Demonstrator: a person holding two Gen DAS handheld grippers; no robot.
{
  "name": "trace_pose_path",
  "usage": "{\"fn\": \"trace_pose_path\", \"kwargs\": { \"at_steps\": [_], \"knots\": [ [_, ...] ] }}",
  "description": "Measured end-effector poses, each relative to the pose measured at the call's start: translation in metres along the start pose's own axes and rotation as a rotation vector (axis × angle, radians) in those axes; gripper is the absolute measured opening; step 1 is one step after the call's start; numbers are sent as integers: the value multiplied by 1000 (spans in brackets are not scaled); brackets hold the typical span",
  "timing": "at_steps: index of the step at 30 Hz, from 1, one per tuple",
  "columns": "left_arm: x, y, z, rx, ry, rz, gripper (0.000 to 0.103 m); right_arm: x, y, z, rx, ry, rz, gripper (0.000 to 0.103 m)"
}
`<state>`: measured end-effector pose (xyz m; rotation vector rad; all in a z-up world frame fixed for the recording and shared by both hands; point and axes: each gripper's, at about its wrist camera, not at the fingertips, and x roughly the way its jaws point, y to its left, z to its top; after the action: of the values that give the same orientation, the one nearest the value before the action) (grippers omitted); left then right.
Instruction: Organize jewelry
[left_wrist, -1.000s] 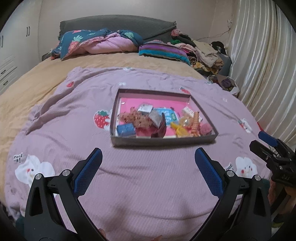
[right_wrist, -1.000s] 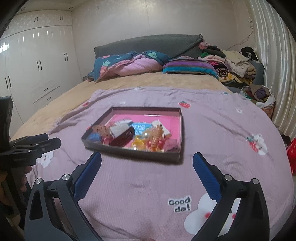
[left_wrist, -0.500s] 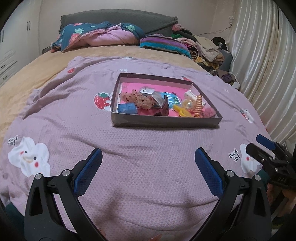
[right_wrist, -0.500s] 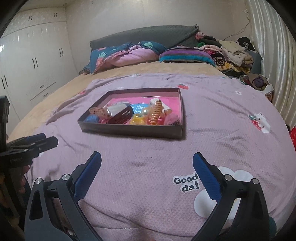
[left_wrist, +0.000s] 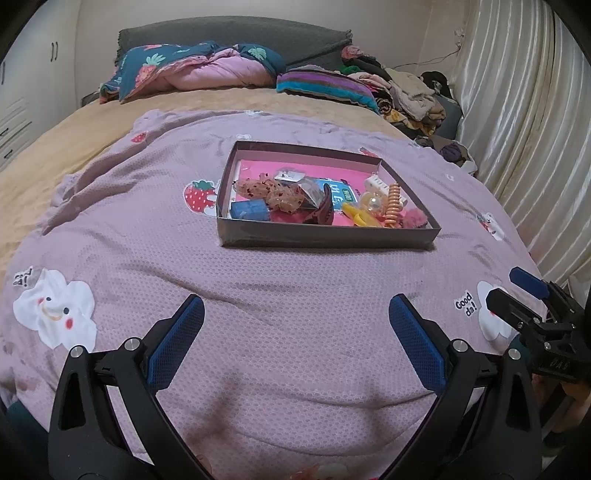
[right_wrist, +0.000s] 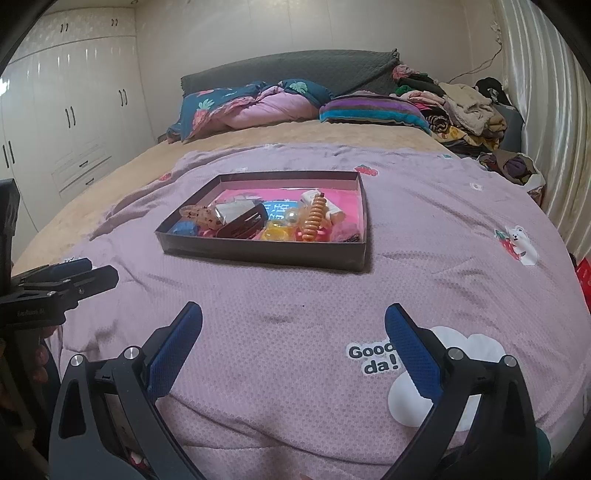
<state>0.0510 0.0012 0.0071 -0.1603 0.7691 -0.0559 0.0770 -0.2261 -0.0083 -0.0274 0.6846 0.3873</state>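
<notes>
A shallow dark box (left_wrist: 325, 238) (right_wrist: 266, 256) with a pink floor lies on the purple bedspread. It holds several hair and jewelry pieces: an orange spiral tie (left_wrist: 393, 199) (right_wrist: 314, 218), a dark claw clip (left_wrist: 325, 208) (right_wrist: 242, 223), a blue piece (left_wrist: 249, 210), a yellow piece (left_wrist: 360, 218) (right_wrist: 277, 232). My left gripper (left_wrist: 295, 326) hovers open over the bedspread short of the box, nothing between its fingers. My right gripper (right_wrist: 293, 332) is open too, also short of the box. Each gripper shows at the other view's edge.
The purple bedspread (left_wrist: 295, 288) has cloud and strawberry prints. Pillows and a folded quilt (left_wrist: 195, 72) lie at the headboard, a clothes heap (left_wrist: 410, 92) at the far right. Curtains (left_wrist: 524, 129) hang on the right, white wardrobes (right_wrist: 66, 122) stand on the left.
Both grippers have dropped lower and drawn back a little from the box, so it sits higher and flatter in both views. Both stayed open.
</notes>
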Motion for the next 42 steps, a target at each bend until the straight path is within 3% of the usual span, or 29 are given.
{"fn": "trace_pose_path", "kwargs": {
  "at_steps": [42],
  "knots": [
    [-2, 2, -1, -3, 6, 10, 93, -1, 1, -2, -11, 7, -4, 99]
  ]
}}
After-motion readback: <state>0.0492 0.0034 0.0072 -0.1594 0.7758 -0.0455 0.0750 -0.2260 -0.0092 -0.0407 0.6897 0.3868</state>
